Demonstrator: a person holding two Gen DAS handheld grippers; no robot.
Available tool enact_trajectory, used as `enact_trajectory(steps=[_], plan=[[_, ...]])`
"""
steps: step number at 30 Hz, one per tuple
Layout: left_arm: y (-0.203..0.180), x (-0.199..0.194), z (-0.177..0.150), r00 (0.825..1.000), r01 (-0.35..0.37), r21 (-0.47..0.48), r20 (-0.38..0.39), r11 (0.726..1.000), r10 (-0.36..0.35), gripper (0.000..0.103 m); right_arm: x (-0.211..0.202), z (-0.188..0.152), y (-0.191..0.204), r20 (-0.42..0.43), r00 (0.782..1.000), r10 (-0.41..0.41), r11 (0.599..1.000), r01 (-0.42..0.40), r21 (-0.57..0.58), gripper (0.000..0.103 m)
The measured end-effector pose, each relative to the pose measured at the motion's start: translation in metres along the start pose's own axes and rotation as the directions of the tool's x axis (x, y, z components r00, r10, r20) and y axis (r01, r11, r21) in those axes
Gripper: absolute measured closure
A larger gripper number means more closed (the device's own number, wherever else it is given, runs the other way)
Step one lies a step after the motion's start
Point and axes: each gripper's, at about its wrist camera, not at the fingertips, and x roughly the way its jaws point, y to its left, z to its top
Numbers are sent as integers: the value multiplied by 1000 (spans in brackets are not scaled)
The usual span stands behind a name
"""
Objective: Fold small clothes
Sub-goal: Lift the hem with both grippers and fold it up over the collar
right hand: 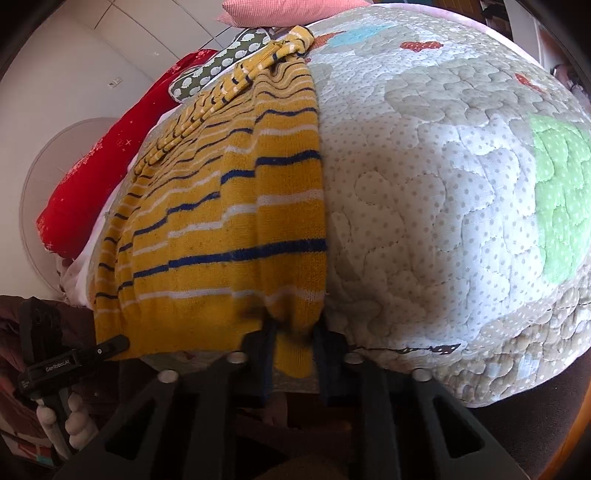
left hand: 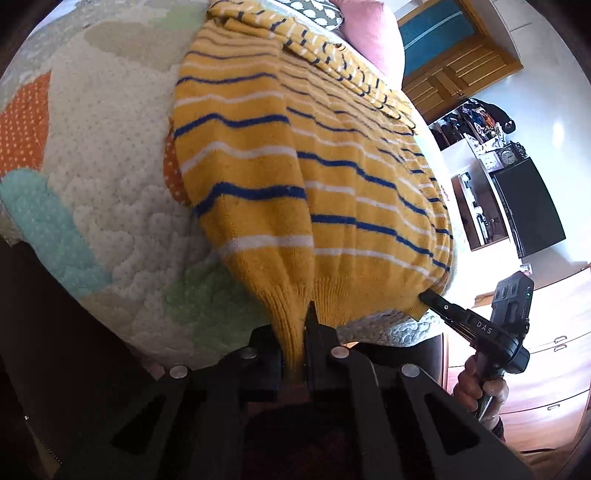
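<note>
A mustard-yellow knit sweater [left hand: 295, 166] with blue and white stripes lies flat on a quilted bedspread [left hand: 103, 147], its ribbed hem at the near edge of the bed. My left gripper [left hand: 295, 332] is shut on the hem's left corner, and yellow cloth bunches between its fingers. In the right wrist view the sweater [right hand: 229, 206] fills the left half. My right gripper [right hand: 295, 336] is shut on the hem's other corner. Each view also shows the other tool: the right gripper [left hand: 428, 296] pinching the hem's far corner, and the left gripper [right hand: 122, 343] at the hem's left end.
A pink pillow [left hand: 369, 33], a red pillow [right hand: 107, 166] and a dotted grey cushion [right hand: 221, 62] lie at the head of the bed. Wooden cabinets [left hand: 461, 70], a black screen [left hand: 528, 206] and drawers [left hand: 546, 350] stand beyond the bed's side. The quilt [right hand: 443, 184] is bare right of the sweater.
</note>
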Motion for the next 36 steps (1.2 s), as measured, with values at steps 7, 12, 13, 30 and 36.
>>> enact_trajectory(steps=[7, 12, 13, 30, 36], plan=[[-17, -42, 20, 995, 40, 13, 89, 999, -41, 95, -35, 14, 20, 61, 992, 110, 994, -109, -17, 96], [-26, -58, 60, 985, 55, 12, 161, 998, -56, 95, -51, 52, 46, 116, 979, 168, 985, -161, -66, 97], [-26, -61, 70, 984, 53, 9, 173, 999, -54, 95, -52, 63, 52, 125, 977, 174, 983, -165, -79, 97], [-30, 18, 299, 978, -69, -45, 195, 997, 77, 95, 40, 275, 104, 178, 984, 10, 994, 9, -107, 98], [1, 67, 342, 984, -112, -134, 122, 985, 129, 94, 92, 319, 84, 141, 988, -63, 997, 68, -33, 97]])
